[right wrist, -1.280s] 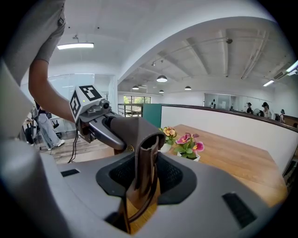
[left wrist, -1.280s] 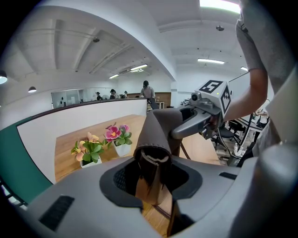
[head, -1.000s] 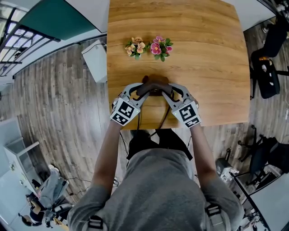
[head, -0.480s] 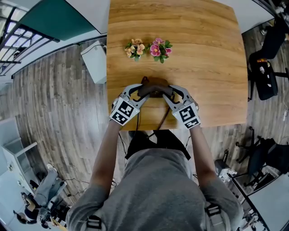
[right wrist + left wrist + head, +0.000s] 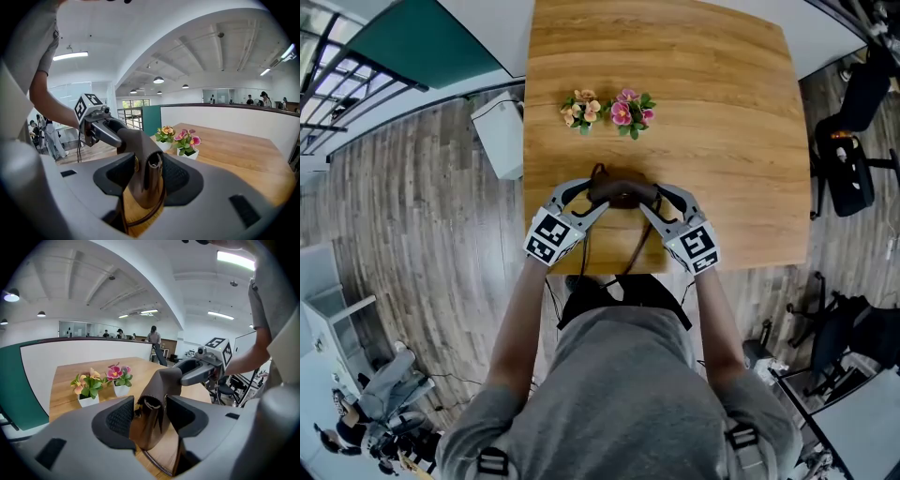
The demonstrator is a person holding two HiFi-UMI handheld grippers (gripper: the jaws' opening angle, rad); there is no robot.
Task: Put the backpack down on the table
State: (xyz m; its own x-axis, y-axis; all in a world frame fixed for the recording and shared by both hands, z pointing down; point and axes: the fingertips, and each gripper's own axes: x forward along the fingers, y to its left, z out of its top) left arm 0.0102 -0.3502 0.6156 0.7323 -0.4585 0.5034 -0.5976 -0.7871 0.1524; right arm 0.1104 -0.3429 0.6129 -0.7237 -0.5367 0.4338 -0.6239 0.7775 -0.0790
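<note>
A small brown leather backpack (image 5: 622, 190) stands on the wooden table (image 5: 722, 112) near its front edge, with its strap (image 5: 636, 246) trailing over that edge. My left gripper (image 5: 585, 199) reaches around the bag's left end and my right gripper (image 5: 660, 199) around its right end. In the left gripper view the backpack (image 5: 152, 425) stands between the jaws of the left gripper (image 5: 151, 416), which are opening, with a gap at one pad. In the right gripper view the backpack (image 5: 146, 180) stands between the opening jaws of the right gripper (image 5: 147, 174), whose pads are loose on it.
Two small pots of flowers (image 5: 581, 101) (image 5: 630, 105) stand on the table beyond the bag. A white box (image 5: 499, 131) sits on the floor left of the table. Dark office chairs (image 5: 853, 159) stand to the right. The person's body is close behind the front edge.
Both grippers' jaws have spread wider around the ends of the backpack. The bag has stayed in the same place on the table, and the hands have barely shifted.
</note>
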